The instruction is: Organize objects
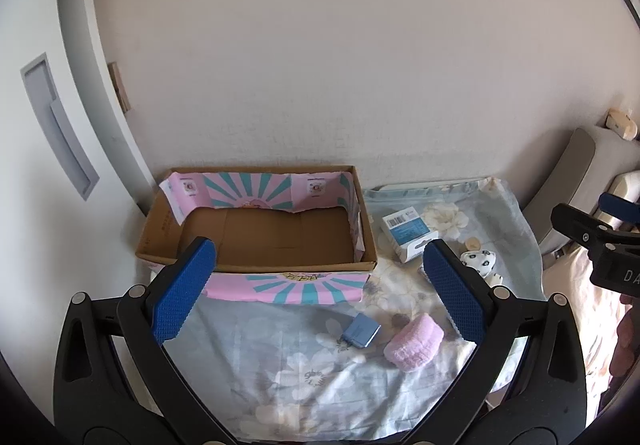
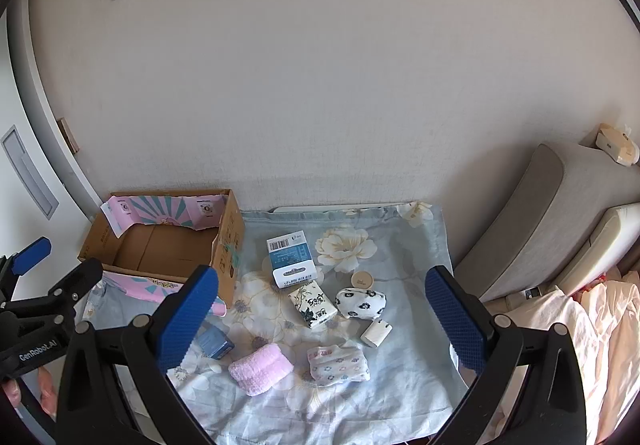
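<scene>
An empty cardboard box (image 1: 260, 237) (image 2: 168, 245) with pink and teal flaps stands at the back left of a floral cloth (image 2: 400, 257). On the cloth lie a white and blue carton (image 2: 290, 259) (image 1: 406, 231), a patterned tissue pack (image 2: 313, 303), a round wooden lid (image 2: 362, 279), a white flowered pouch (image 2: 361, 303), a white charger (image 2: 376, 332), a small blue box (image 1: 361, 331) (image 2: 218, 343), a pink fluffy sock roll (image 1: 414, 343) (image 2: 260, 367) and a flowered sock roll (image 2: 339, 364). My left gripper (image 1: 316, 297) hangs open above the cloth in front of the box. My right gripper (image 2: 320, 325) hangs open above the scattered items.
A textured wall (image 2: 320, 85) rises straight behind the cloth. A grey padded headboard (image 2: 536, 221) and pink bedding (image 2: 592, 333) lie to the right. A white cabinet door (image 1: 60, 125) stands at the left. Fingers of a person's hand (image 2: 44, 385) show under the left gripper's body.
</scene>
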The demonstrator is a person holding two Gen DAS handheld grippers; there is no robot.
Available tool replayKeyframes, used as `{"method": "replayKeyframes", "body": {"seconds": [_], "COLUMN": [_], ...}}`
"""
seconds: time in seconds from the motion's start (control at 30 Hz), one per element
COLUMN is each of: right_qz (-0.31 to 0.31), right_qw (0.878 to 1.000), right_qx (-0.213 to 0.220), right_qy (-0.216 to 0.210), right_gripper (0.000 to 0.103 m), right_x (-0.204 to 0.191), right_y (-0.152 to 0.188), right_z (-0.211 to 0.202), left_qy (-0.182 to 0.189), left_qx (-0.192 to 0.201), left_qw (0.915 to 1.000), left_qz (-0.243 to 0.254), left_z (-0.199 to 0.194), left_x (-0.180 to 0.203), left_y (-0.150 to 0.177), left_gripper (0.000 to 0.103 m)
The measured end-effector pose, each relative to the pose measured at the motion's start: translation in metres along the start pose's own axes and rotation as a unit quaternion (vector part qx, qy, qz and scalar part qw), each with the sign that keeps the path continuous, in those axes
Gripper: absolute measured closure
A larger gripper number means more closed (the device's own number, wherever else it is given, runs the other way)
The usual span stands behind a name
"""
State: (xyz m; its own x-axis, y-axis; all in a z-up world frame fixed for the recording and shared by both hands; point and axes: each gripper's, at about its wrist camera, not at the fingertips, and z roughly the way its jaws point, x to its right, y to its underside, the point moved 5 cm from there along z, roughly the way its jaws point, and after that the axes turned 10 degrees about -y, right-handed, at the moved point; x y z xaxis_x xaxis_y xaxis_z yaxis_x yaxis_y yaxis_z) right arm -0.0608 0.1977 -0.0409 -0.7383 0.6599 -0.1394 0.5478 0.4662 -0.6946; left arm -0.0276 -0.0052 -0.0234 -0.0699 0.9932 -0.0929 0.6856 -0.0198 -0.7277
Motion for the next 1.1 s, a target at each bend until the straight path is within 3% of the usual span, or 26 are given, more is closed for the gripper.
{"method": "replayKeyframes", "body": {"seconds": [1.1], "right_qz": [-0.01], "right_qw": [1.0], "right_qx": [-0.001], "right_qy": [-0.006], "right_gripper": [0.001], "right_x": [0.0016], "right_y": [0.0003], "right_z": [0.0024], "left_qy": [0.004], "left_qx": [0.003], "left_qw": [1.0], "left_qz": [-0.003], "left_z": [-0.0032], "left_x": [0.0007], "left_y": [0.005], "left_gripper": [0.0]}}
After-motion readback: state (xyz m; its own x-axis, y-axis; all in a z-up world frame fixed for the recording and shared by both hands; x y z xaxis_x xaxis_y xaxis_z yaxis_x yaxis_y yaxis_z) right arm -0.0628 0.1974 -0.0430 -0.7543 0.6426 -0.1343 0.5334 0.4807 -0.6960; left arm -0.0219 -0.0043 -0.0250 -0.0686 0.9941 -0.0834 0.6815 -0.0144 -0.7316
